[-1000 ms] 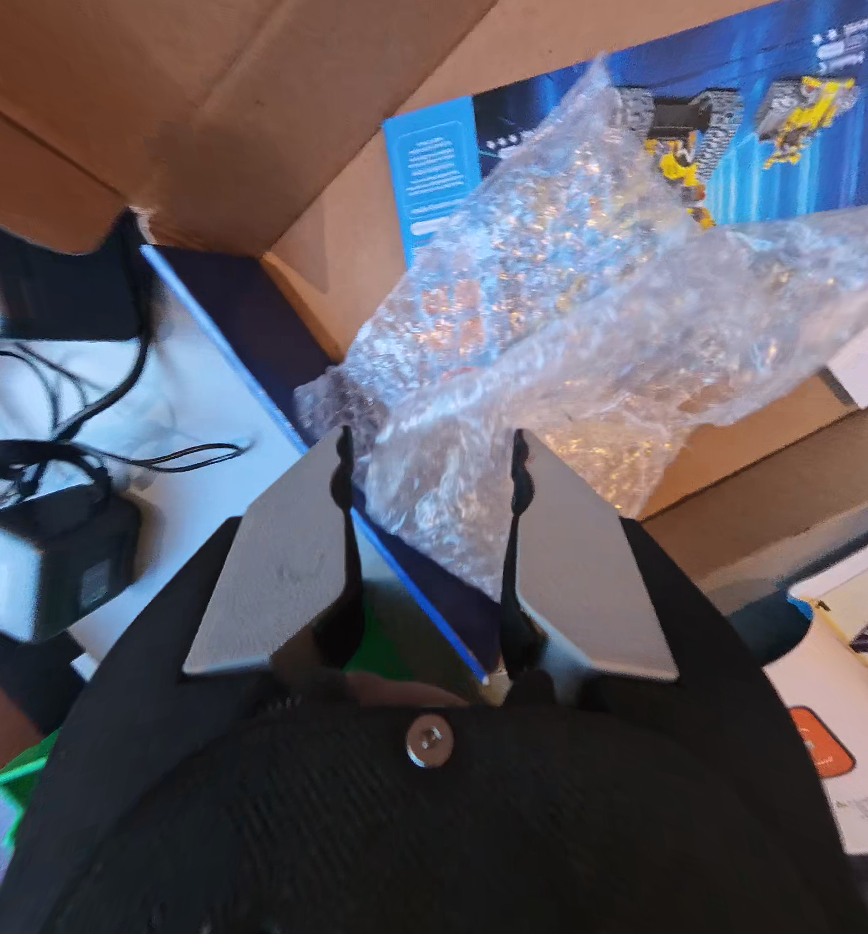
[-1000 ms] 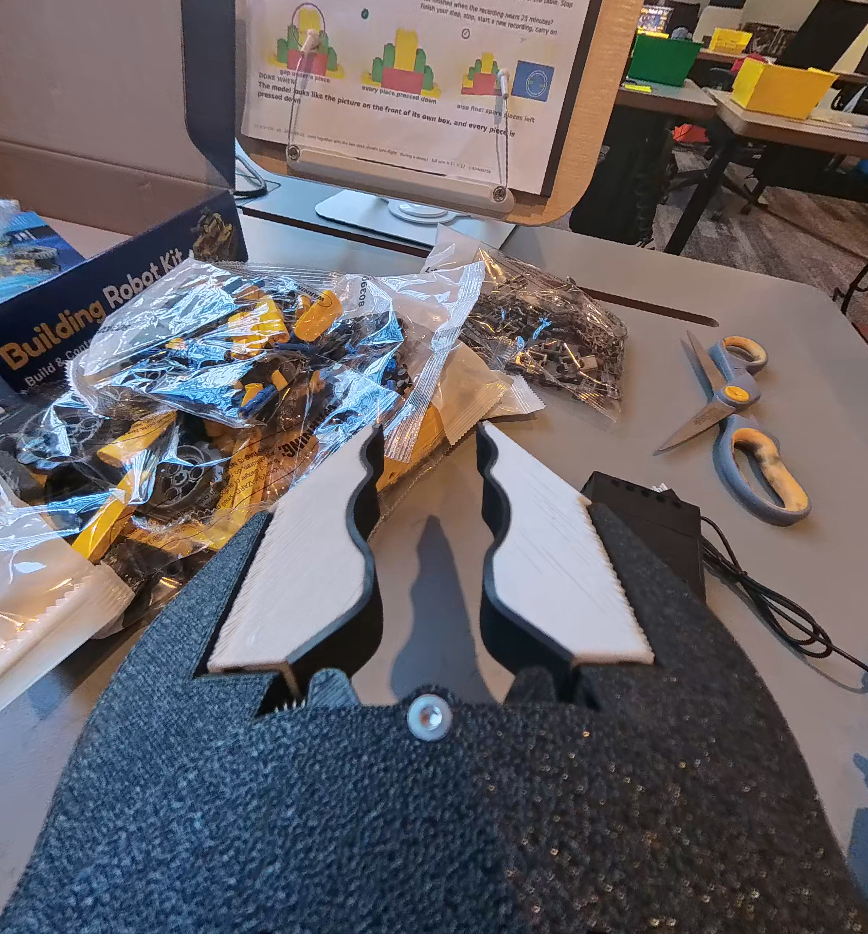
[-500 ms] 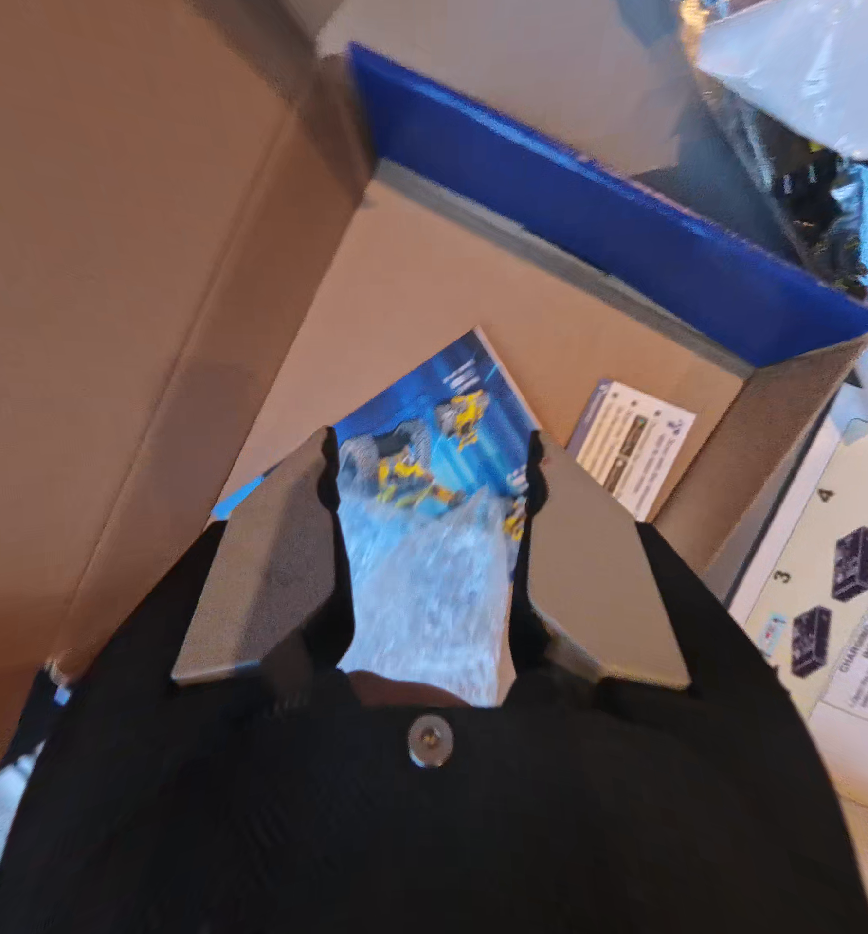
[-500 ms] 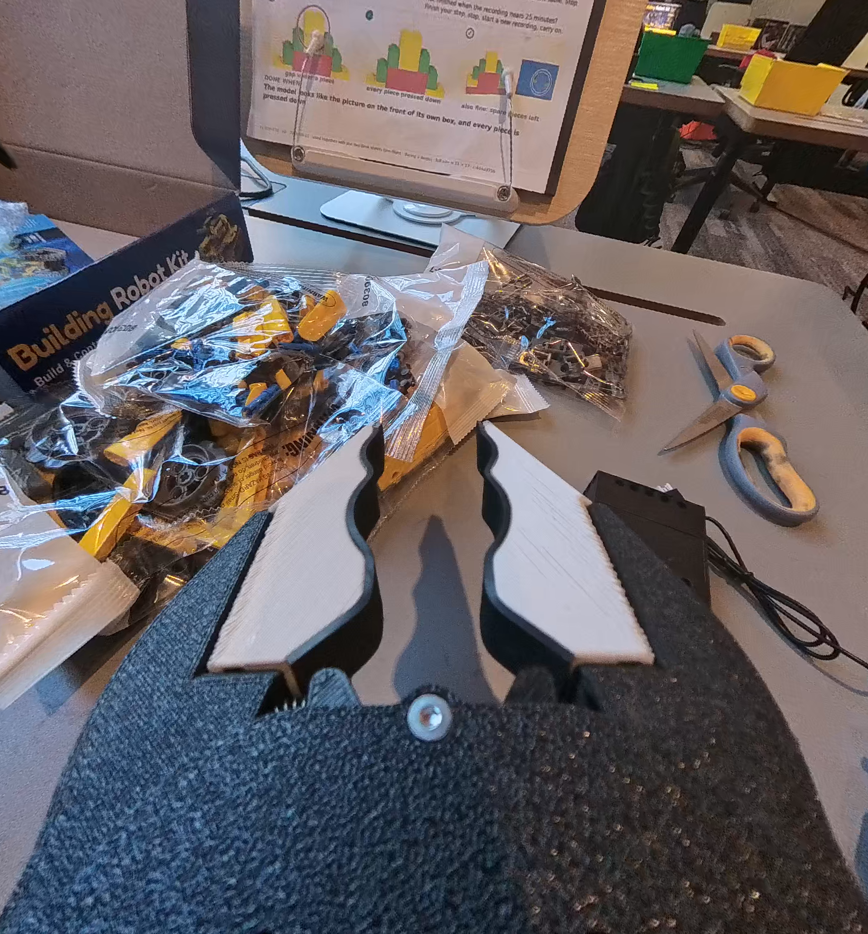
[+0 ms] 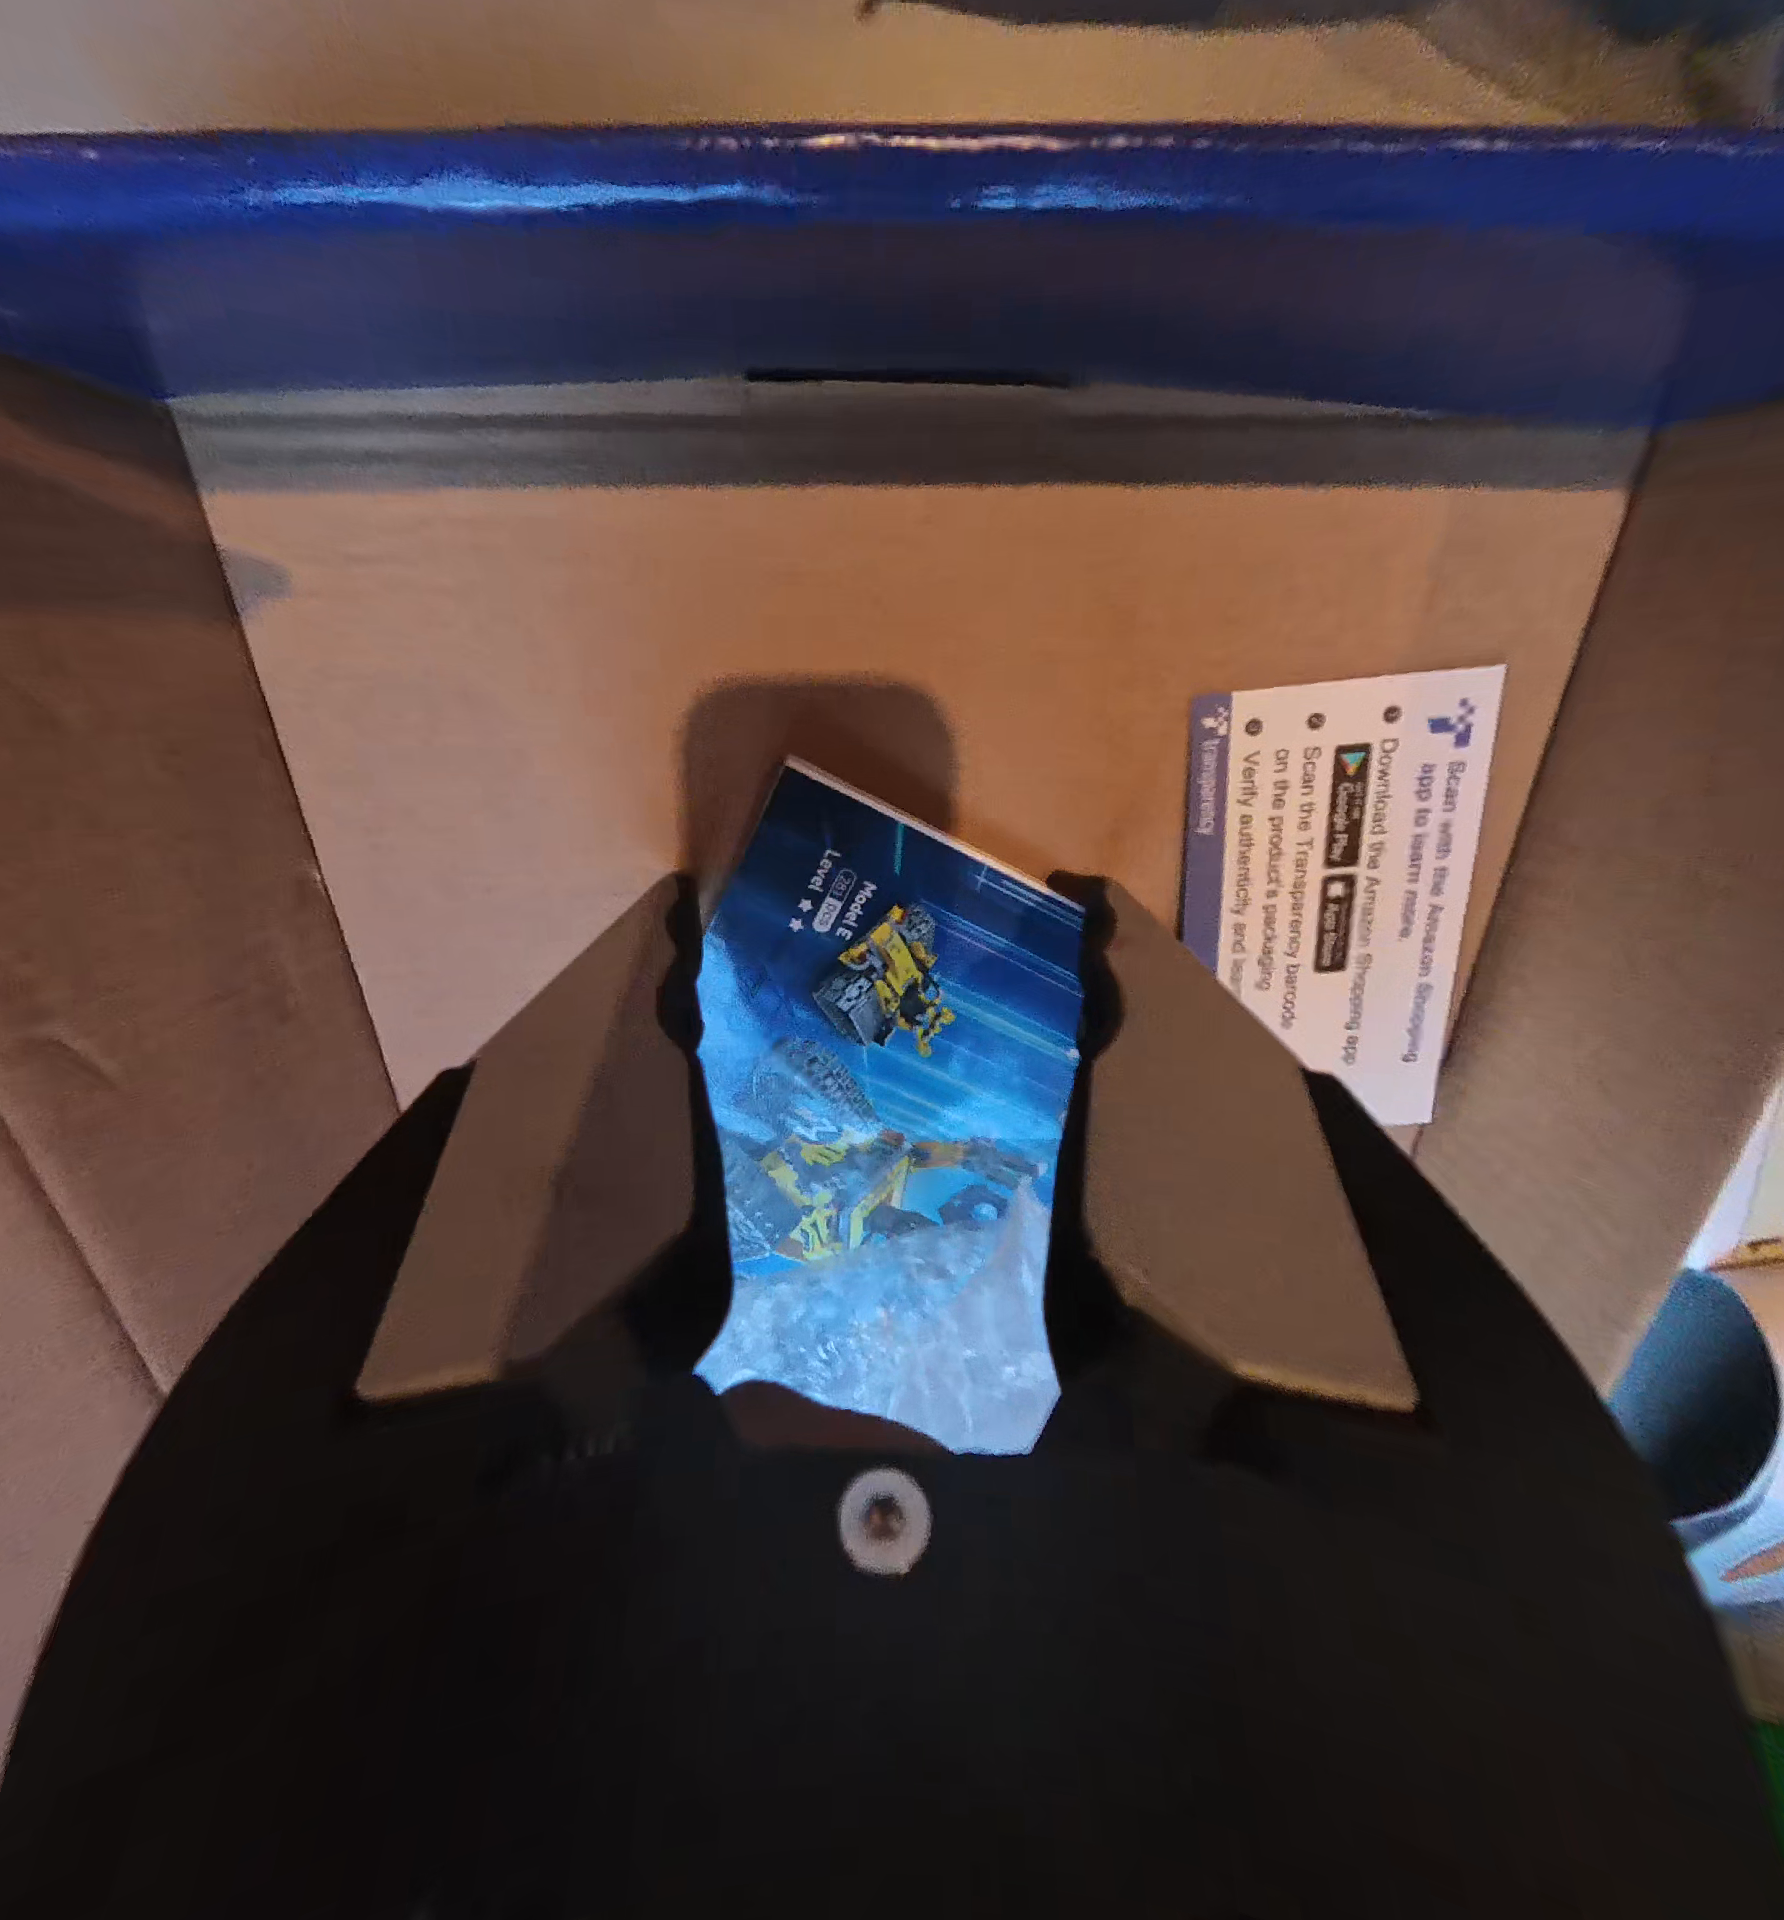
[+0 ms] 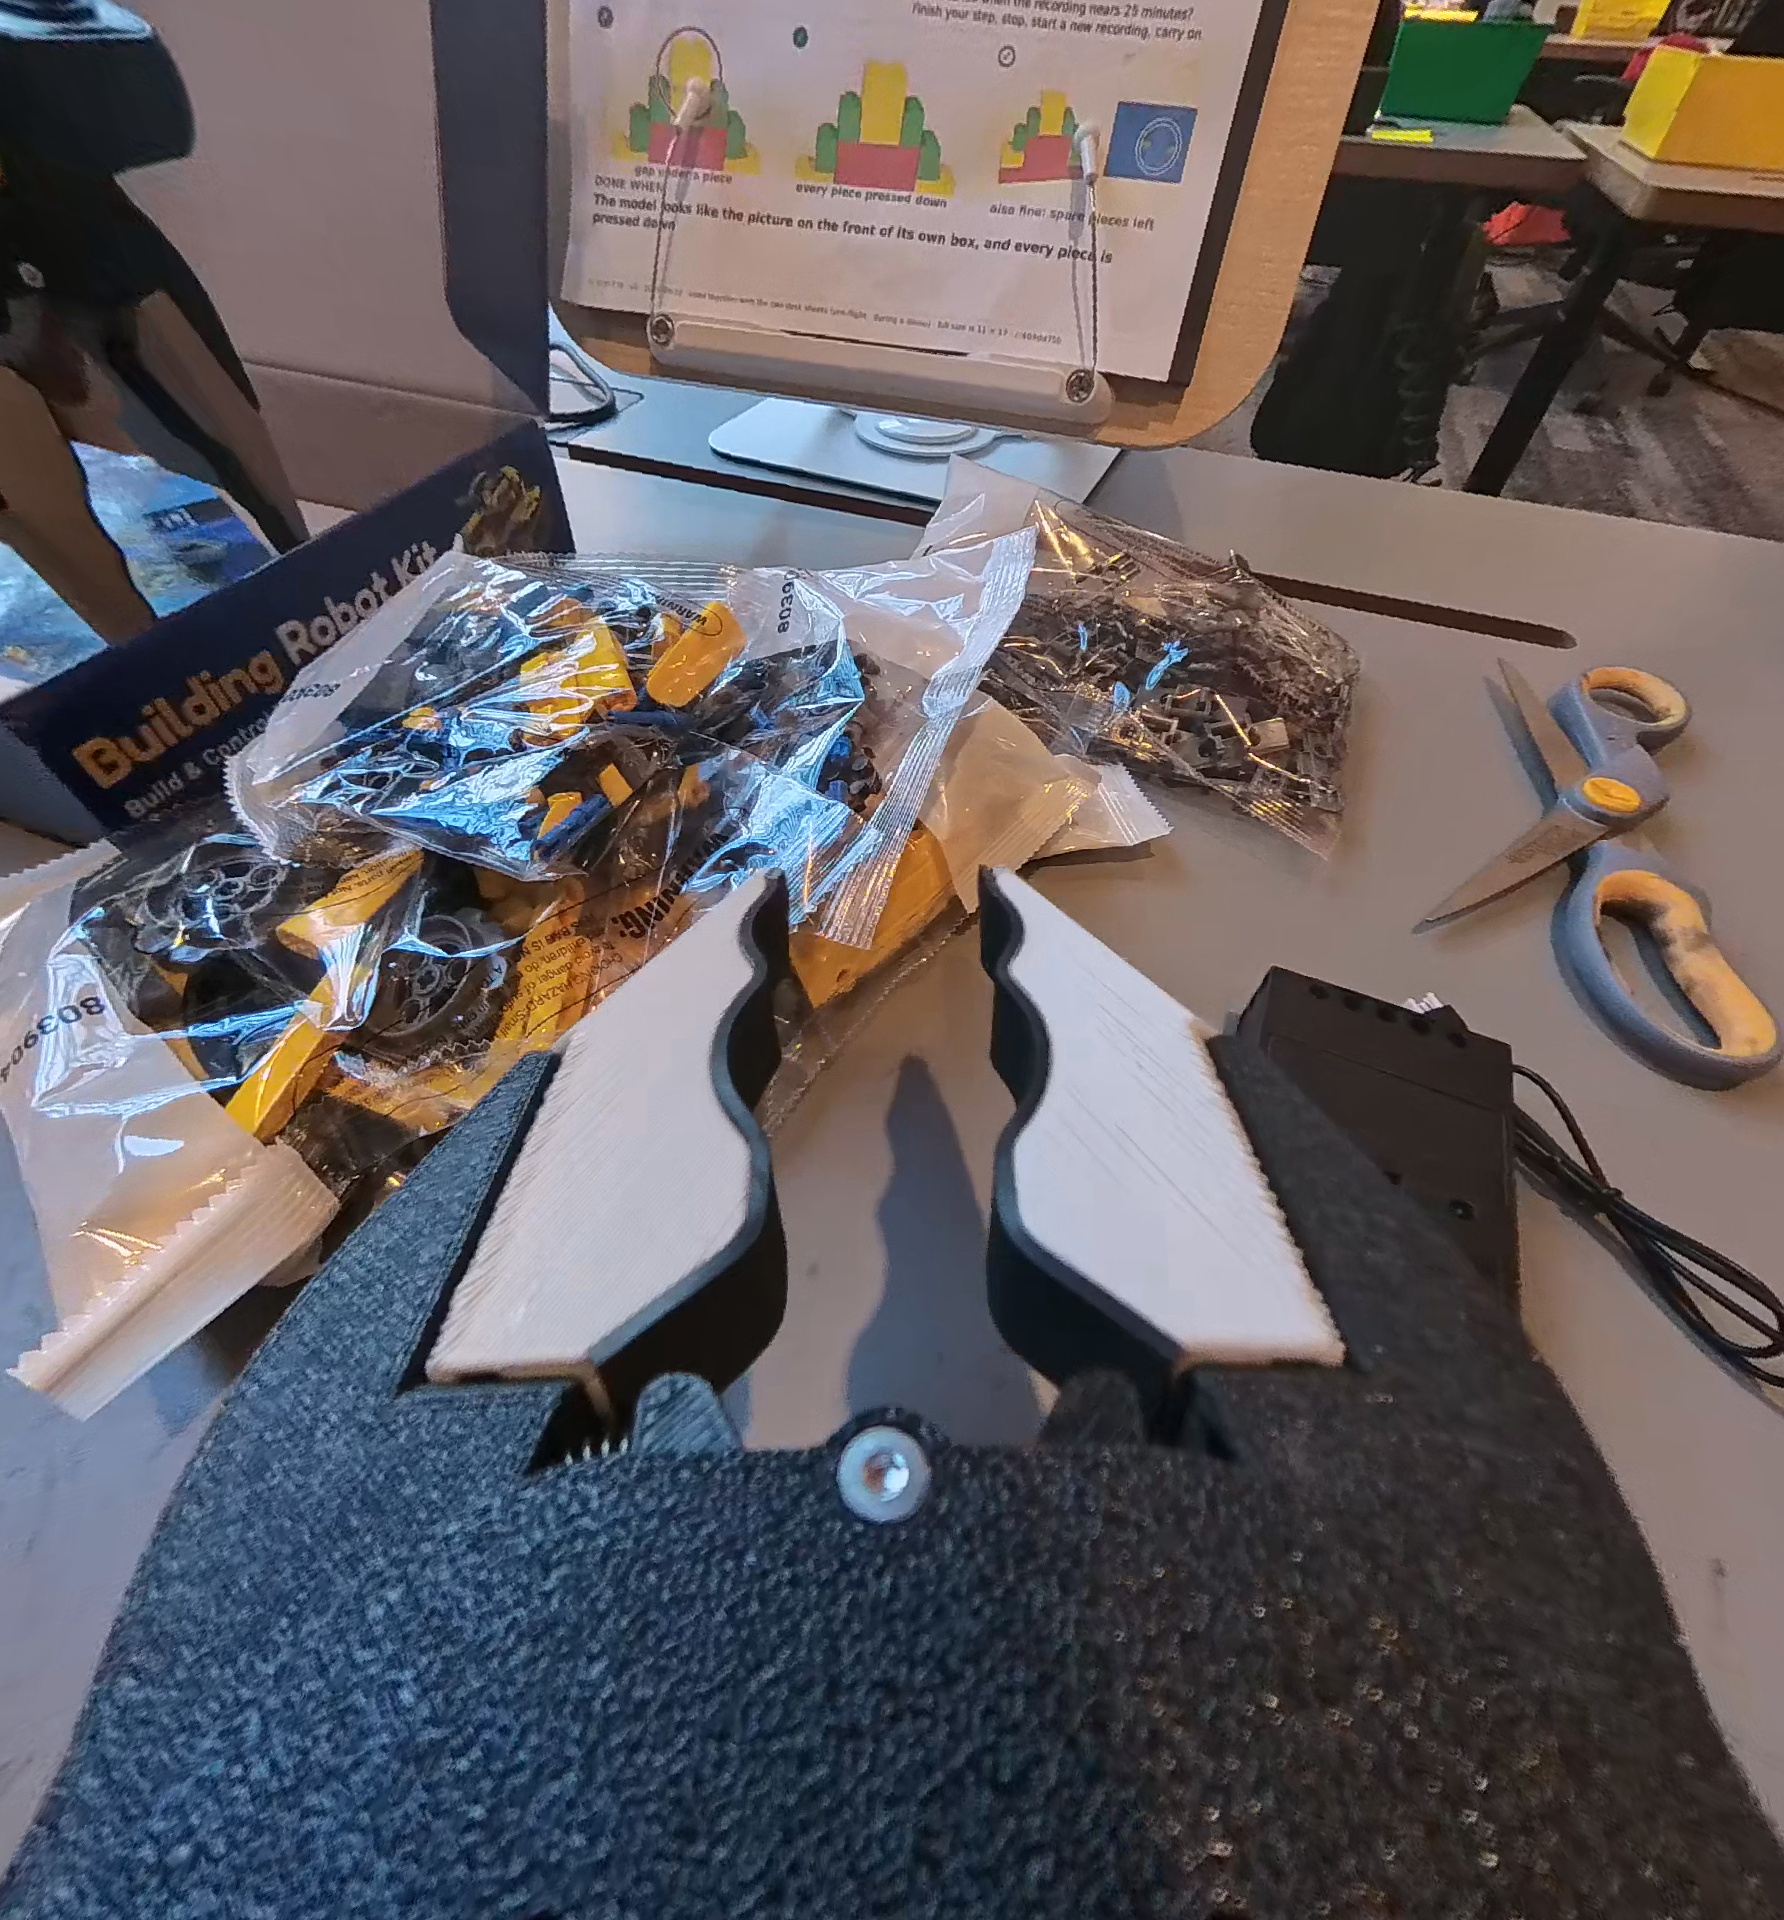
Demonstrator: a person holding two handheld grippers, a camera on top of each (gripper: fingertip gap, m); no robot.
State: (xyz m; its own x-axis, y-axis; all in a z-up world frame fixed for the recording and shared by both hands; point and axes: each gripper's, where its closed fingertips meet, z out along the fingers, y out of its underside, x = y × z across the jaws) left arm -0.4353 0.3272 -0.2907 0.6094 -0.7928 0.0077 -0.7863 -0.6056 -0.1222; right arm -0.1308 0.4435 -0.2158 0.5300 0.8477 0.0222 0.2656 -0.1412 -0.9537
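My left gripper (image 5: 883, 914) is open and empty, reaching down inside a cardboard box (image 5: 763, 623) with a blue rim. Between its fingers lie a blue booklet (image 5: 898, 1039) with pictures of yellow machines and a piece of bubble wrap (image 5: 909, 1340). My right gripper (image 6: 880, 894) is open and empty, low over the grey table (image 6: 1179, 894). Its left fingertip is next to a pile of clear bags of yellow and black parts (image 6: 555, 748). The left gripper also shows in the right wrist view (image 6: 202, 566), above the box (image 6: 244, 686).
A white card (image 5: 1335, 894) leans on the box's right wall. A bag of dark small parts (image 6: 1179, 675), scissors (image 6: 1615, 862) and a black unit (image 6: 1387, 1081) with a cable (image 6: 1677, 1278) lie on the table. A sheet on a stand (image 6: 888, 156) is behind. Spacing between my two grippers at the tips: around 35 cm.
My left gripper has swung from outside the box's edge to pointing down into the box, over the booklet and bubble wrap. My right gripper has hardly moved.
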